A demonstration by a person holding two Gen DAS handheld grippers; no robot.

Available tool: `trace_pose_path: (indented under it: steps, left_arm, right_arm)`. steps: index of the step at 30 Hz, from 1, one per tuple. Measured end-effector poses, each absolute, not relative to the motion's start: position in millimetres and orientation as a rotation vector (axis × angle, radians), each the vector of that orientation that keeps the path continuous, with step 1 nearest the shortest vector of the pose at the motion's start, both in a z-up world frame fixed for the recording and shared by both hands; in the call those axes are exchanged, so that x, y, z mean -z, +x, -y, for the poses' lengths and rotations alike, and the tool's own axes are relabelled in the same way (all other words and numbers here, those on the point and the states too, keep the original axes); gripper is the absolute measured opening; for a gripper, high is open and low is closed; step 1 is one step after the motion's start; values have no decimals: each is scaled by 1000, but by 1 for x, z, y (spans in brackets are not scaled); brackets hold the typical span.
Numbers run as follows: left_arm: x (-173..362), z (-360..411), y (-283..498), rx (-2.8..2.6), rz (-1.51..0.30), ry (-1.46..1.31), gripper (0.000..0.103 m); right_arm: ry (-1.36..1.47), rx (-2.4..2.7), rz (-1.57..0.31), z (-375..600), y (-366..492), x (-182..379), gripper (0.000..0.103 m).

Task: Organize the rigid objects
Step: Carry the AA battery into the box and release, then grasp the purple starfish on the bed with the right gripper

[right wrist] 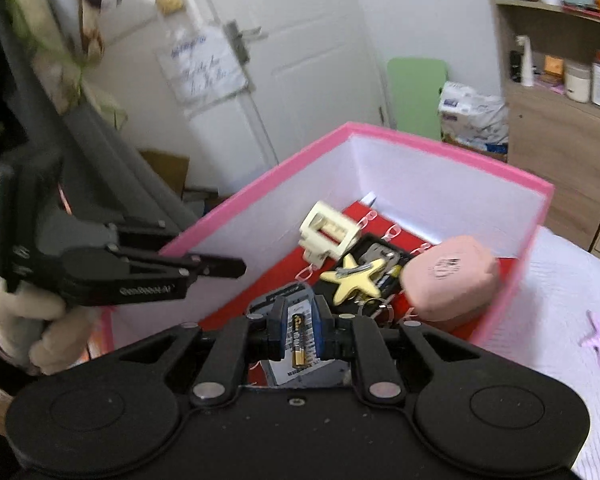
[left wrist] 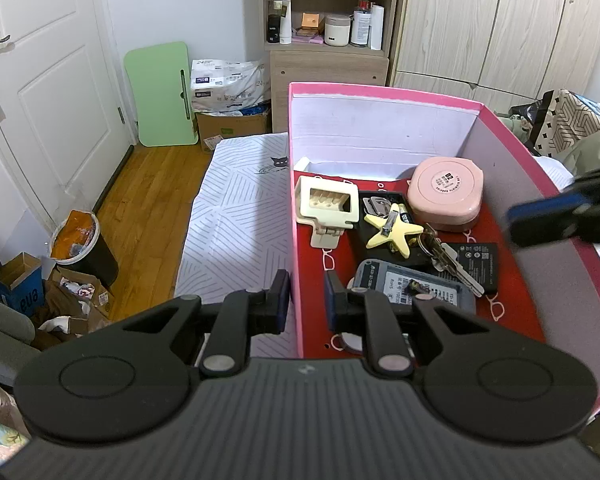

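Left gripper straddles the near-left wall of the pink box, one pad outside, one inside. Jaws narrow, clamped on that wall. I read it as bracing the box.

Box contents, left to right: cream clip at the far left, yellow star on a dark tray mid-box, keys just right of the star, pink round case at the far right. Grey battery pack sits near me, black flat battery to its right.

Right gripper is over the near end of the box, jaws narrow around a small battery. No earlier frame, and the view is blurred, so I can't say for sure the pads are biting, but the cell sits between them and isn't falling. I'm calling it held.

Step in hand: dropping the battery into the box. Judged, not seen.

Next move: lower over a bare red patch near the grey pack, then open. Risk: the cell rolls under the keys or off the pack.
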State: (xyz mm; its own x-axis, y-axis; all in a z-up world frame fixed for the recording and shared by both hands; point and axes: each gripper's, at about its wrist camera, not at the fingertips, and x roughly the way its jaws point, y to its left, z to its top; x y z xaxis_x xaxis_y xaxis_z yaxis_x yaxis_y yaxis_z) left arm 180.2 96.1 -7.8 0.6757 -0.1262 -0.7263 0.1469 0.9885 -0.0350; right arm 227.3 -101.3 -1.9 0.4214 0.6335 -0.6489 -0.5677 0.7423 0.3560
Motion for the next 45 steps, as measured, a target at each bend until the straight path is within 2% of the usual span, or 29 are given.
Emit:
trace_pose_path:
  steps: [6, 13, 19, 27, 29, 31, 33, 37, 40, 42, 45]
  left_arm:
    - [8, -97, 182, 149, -826, 10, 16]
    - [9, -97, 185, 152, -832, 12, 16]
    - [9, -98, 184, 154, -829, 10, 16]
    - [9, -100, 183, 149, -826, -5, 16]
    - [9, -98, 183, 149, -824, 9, 16]
    - [9, -99, 184, 150, -826, 4, 16]
    - [9, -99, 183, 156, -824, 0, 17]
    - [9, -100, 181, 164, -806, -7, 18]
    - [9, -101, 181, 168, -801, -17, 18]
    - [9, -102, 181, 168, -800, -13, 18]
    - [8, -102, 181, 167, -800, -20, 18]
  right_arm:
    - [171, -644, -755, 163, 209, -18, 19]
    - [229, -433, -752, 228, 207, -14, 23]
    - [189, -286, -780, 261, 223, 12, 26]
    - [18, -179, -857, 252, 268, 75, 29]
    - [27, -195, -857, 251, 276, 80, 34]
    - [26, -204, -840, 248, 281, 80, 44]
    - [-1, -211, -817, 244, 286, 79, 46]
    - [-59, -212, -792, 237, 293, 82, 58]
    - [-113, -225, -814, 232, 299, 88, 62]
    - [-105, -230, -809, 234, 303, 92, 69]
    - [-56, -268, -805, 242, 306, 94, 72]
